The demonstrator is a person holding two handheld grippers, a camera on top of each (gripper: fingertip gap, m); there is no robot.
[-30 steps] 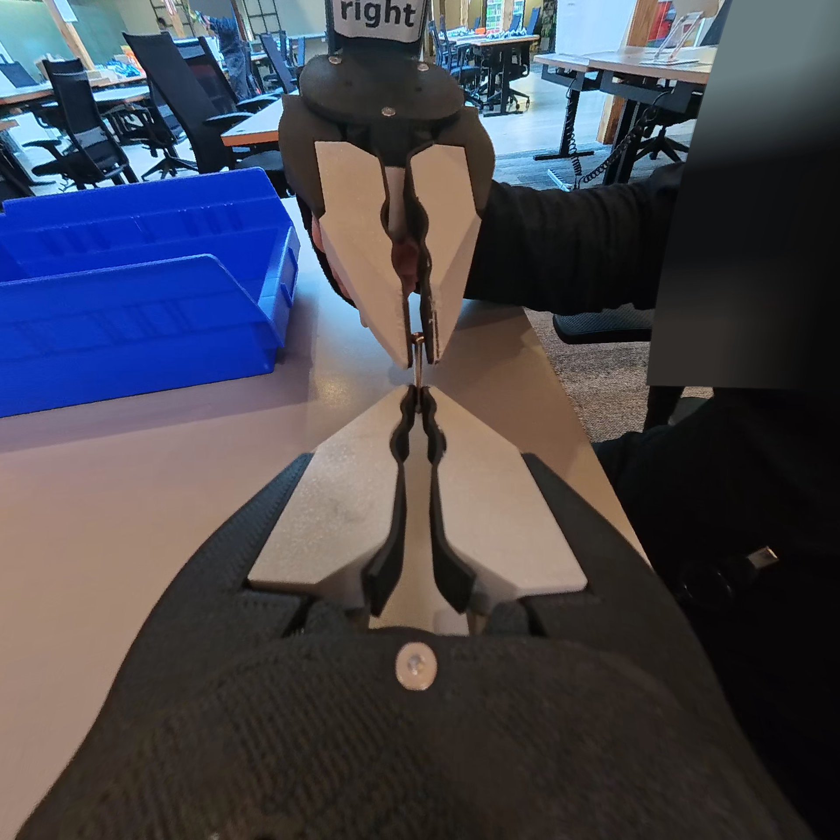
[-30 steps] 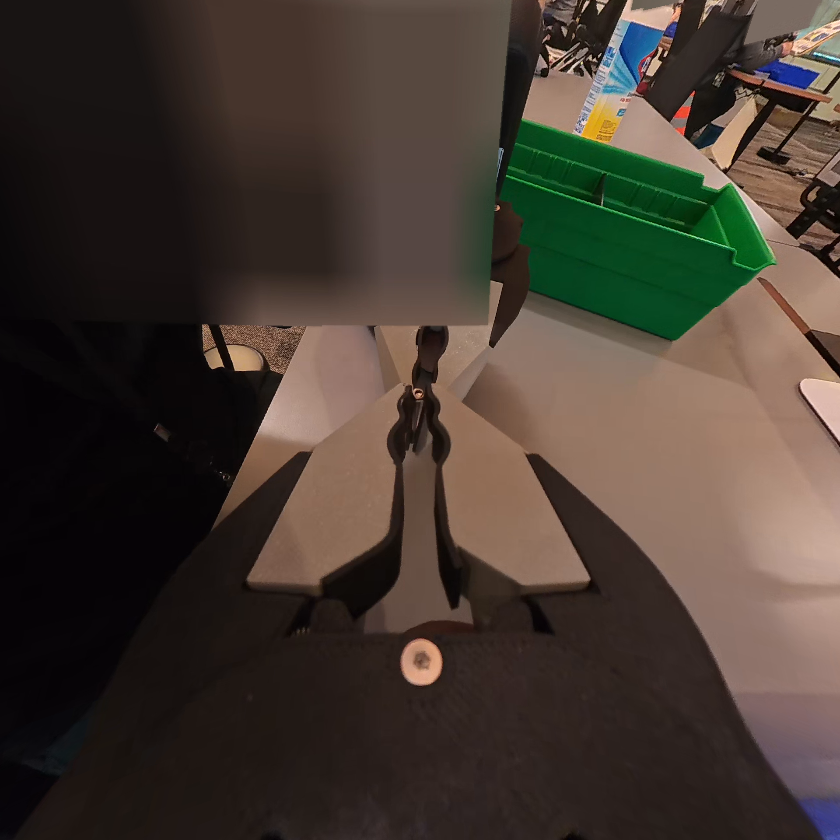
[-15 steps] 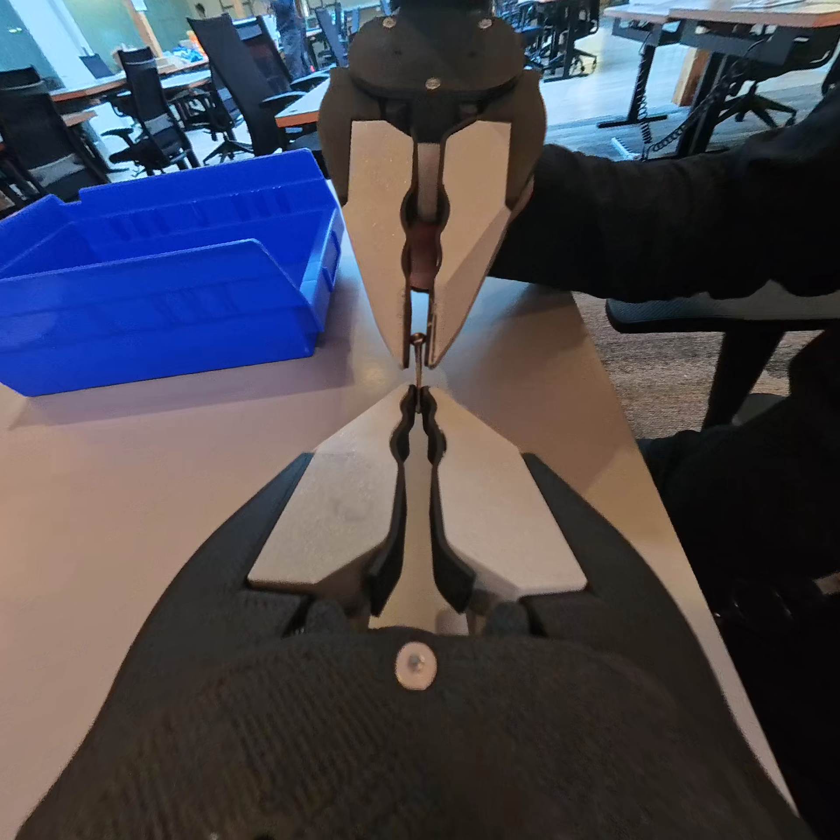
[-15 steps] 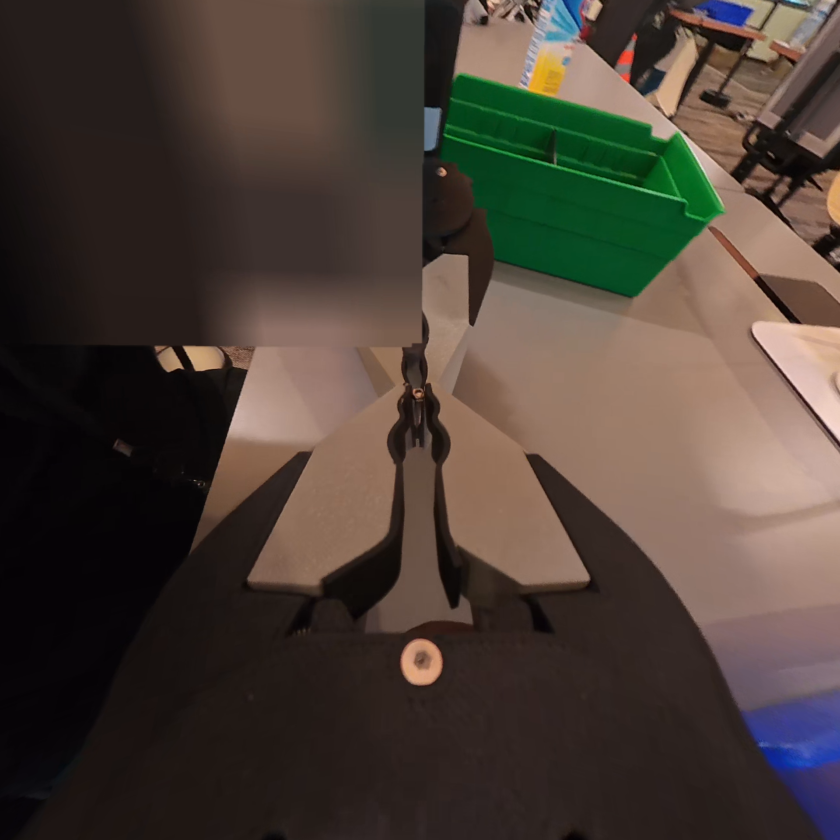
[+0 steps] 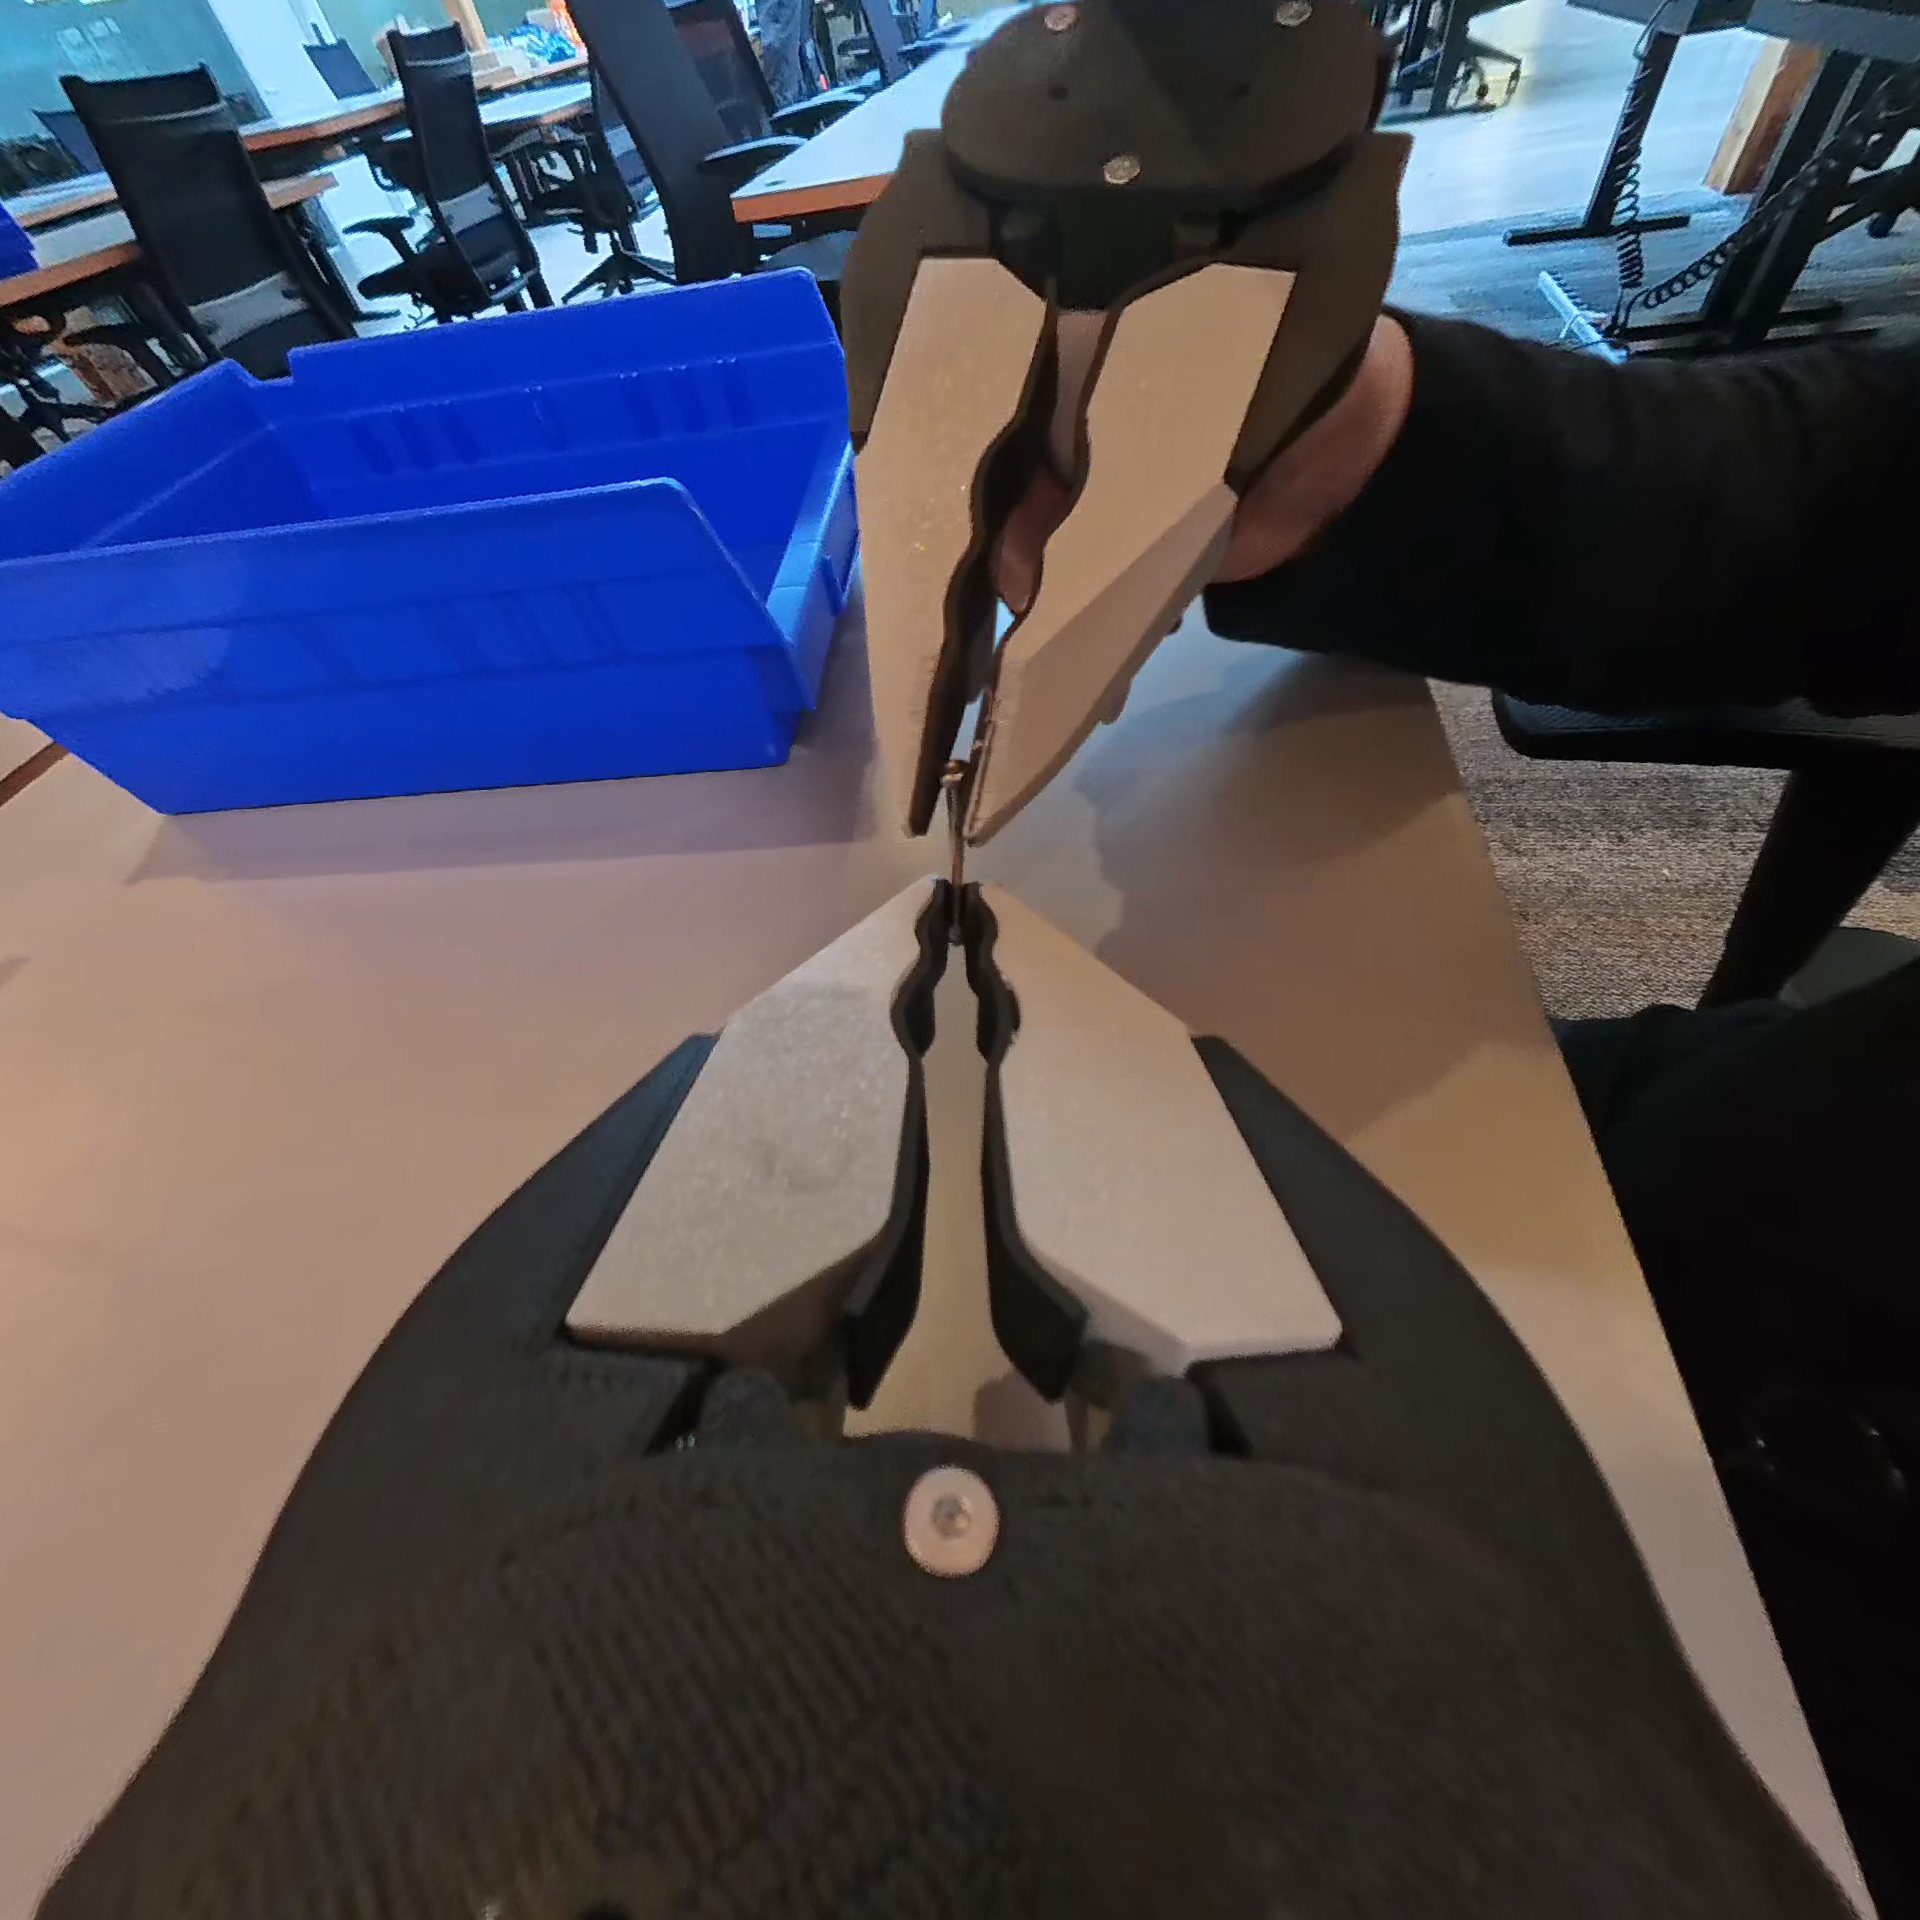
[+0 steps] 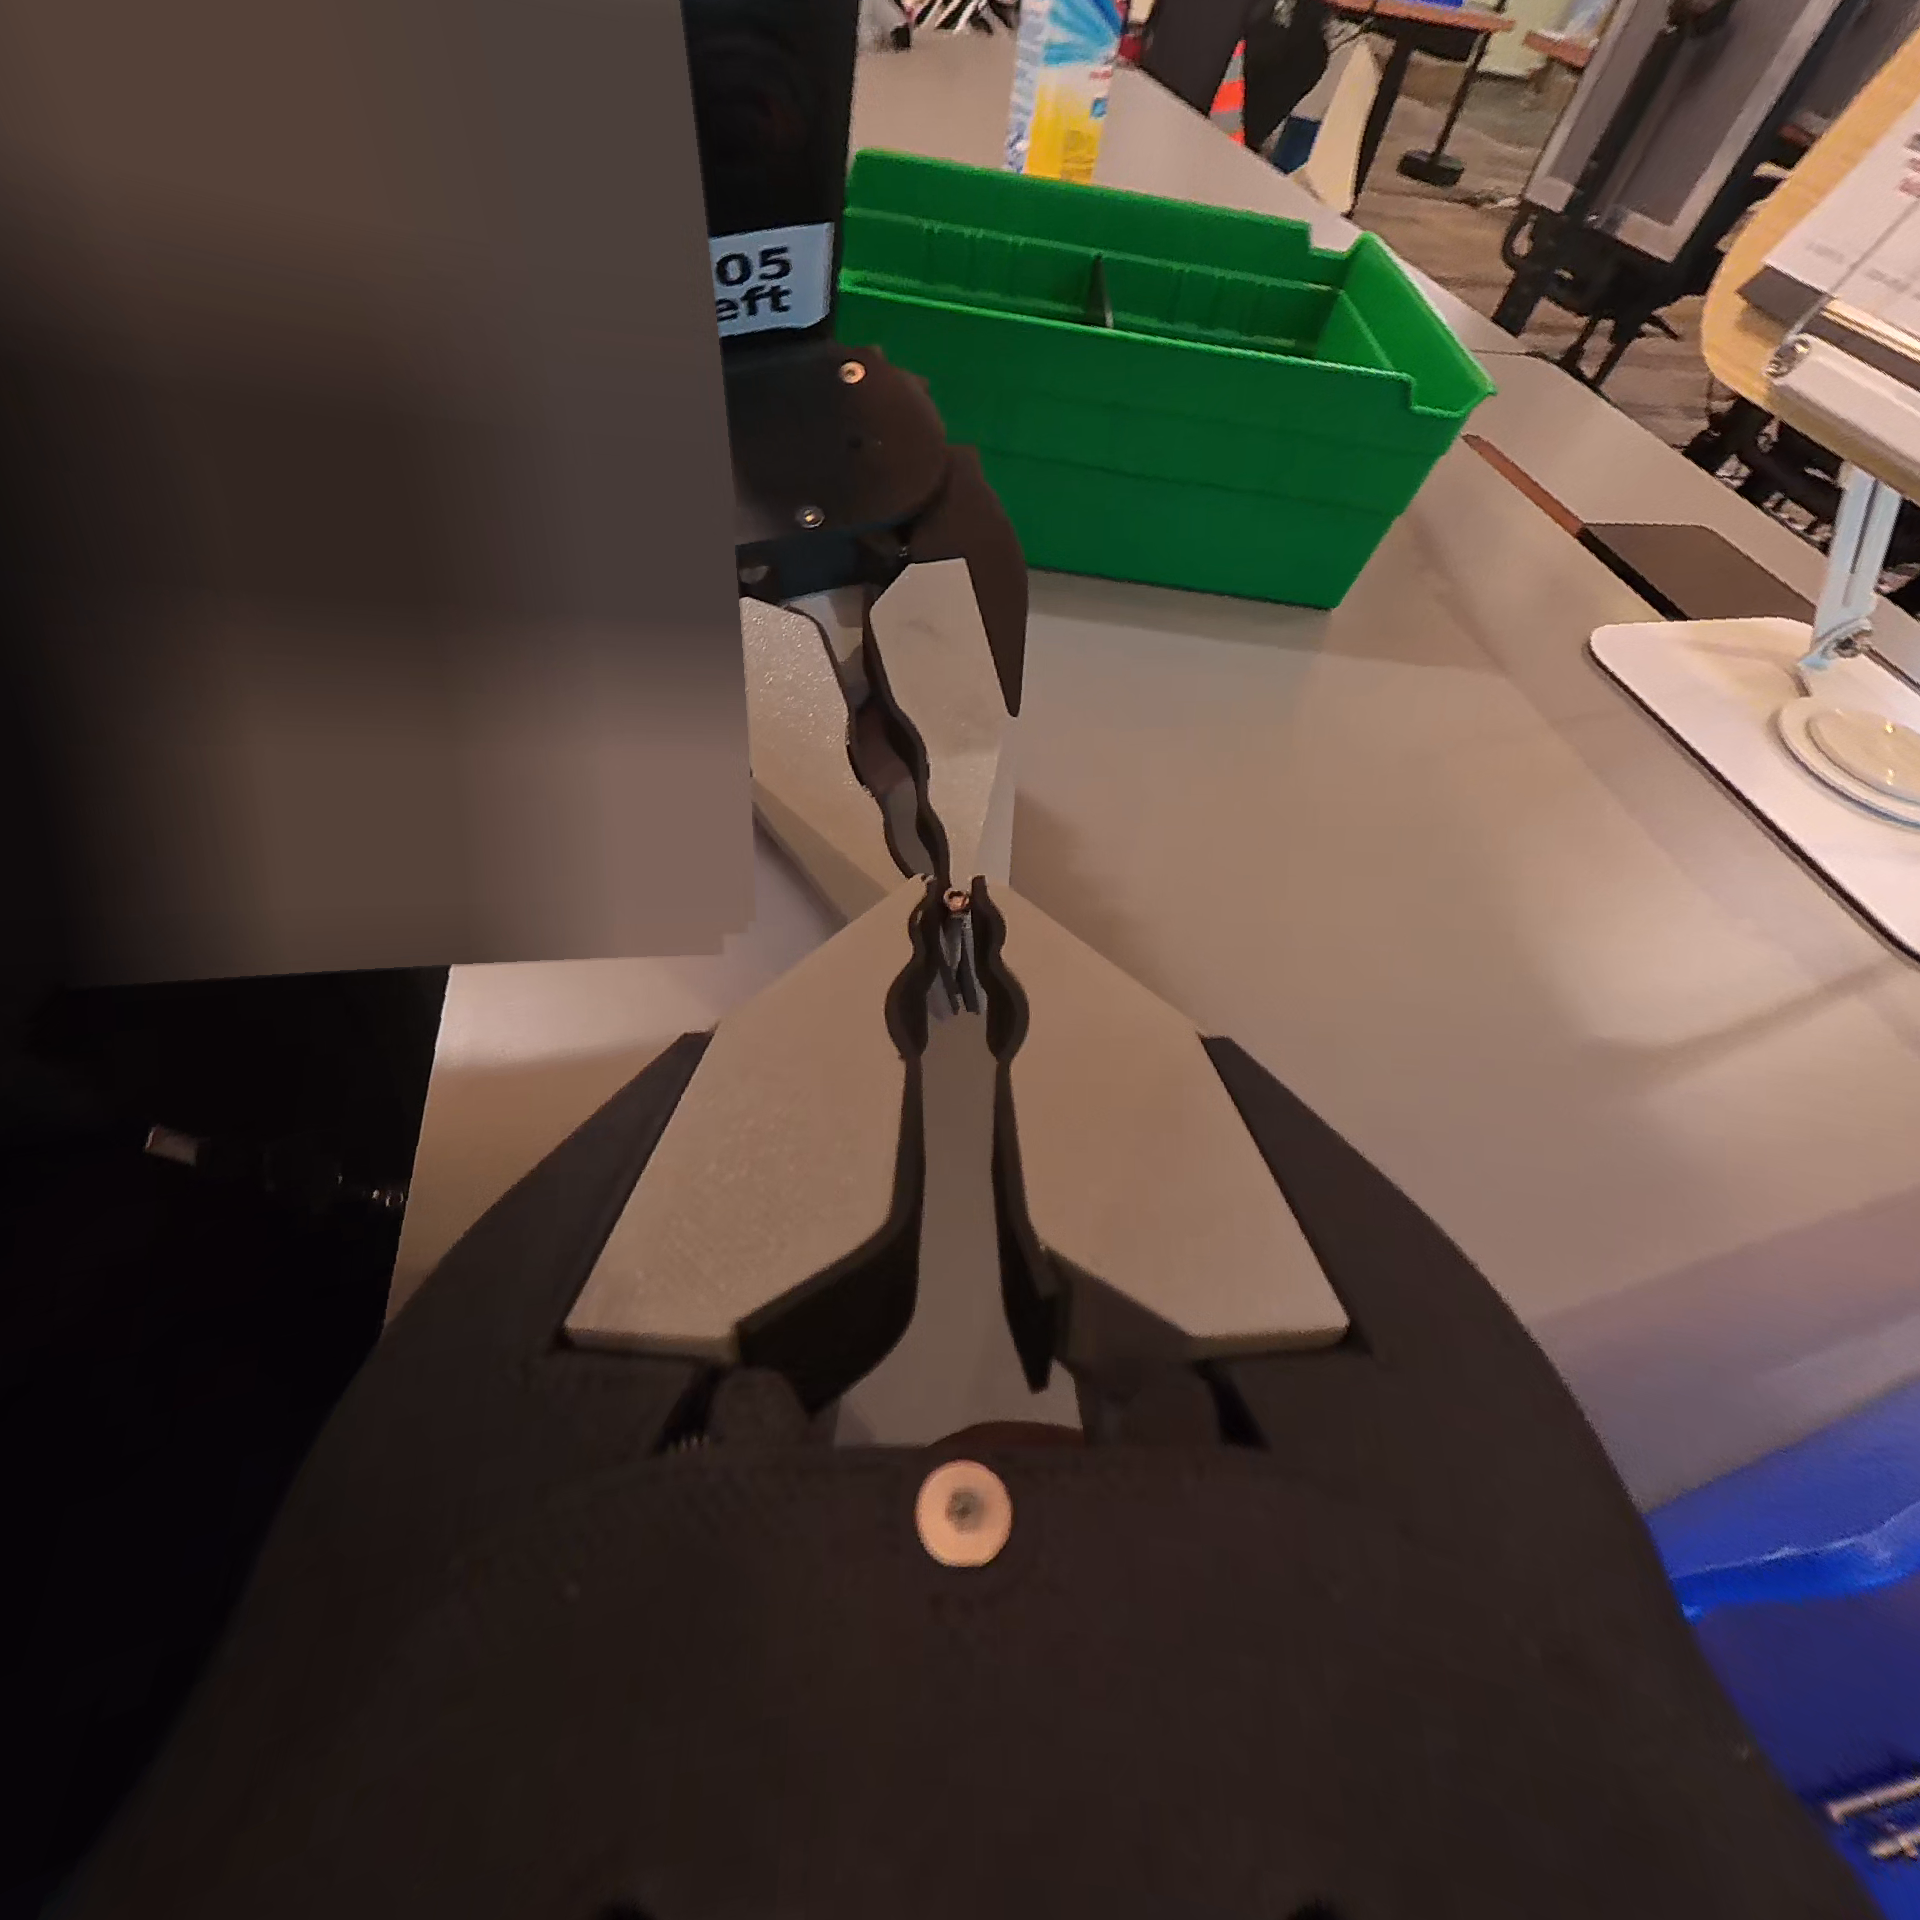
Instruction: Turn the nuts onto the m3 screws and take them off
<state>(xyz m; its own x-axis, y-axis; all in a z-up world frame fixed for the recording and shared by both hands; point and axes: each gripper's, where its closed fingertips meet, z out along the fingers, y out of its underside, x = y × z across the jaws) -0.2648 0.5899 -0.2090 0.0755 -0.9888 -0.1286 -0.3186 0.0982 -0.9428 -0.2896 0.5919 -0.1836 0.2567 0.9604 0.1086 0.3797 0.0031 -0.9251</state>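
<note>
A thin M3 screw [image 5: 954, 857] bridges the two grippers, which meet tip to tip above the grey table [image 5: 312, 1039]. My left gripper [image 5: 954, 906] is shut on the near end of the screw. My right gripper [image 5: 948, 821] points down at it from above, rolled to one side, and is shut on a small metal nut [image 5: 951, 772] on the screw. In the right wrist view the nut [image 6: 954, 900] shows as a small ring between my right gripper's [image 6: 954, 909] tips. The left gripper [image 6: 940, 868] meets it from beyond and is half hidden by a blurred patch.
A blue bin [image 5: 416, 582] stands on the table at the left. A green bin [image 6: 1143, 416] with a divider stands behind the left gripper, a bottle [image 6: 1060, 94] beyond it. A white stand base [image 6: 1766, 727] is at the right. The table edge [image 5: 1507, 935] runs on the right. Only a small space, under 4 cm, lies between the two pairs of fingers.
The right gripper has rolled about the screw's axis while staying shut at its tip. The left gripper holds still on the screw. Both views have shifted sideways a little.
</note>
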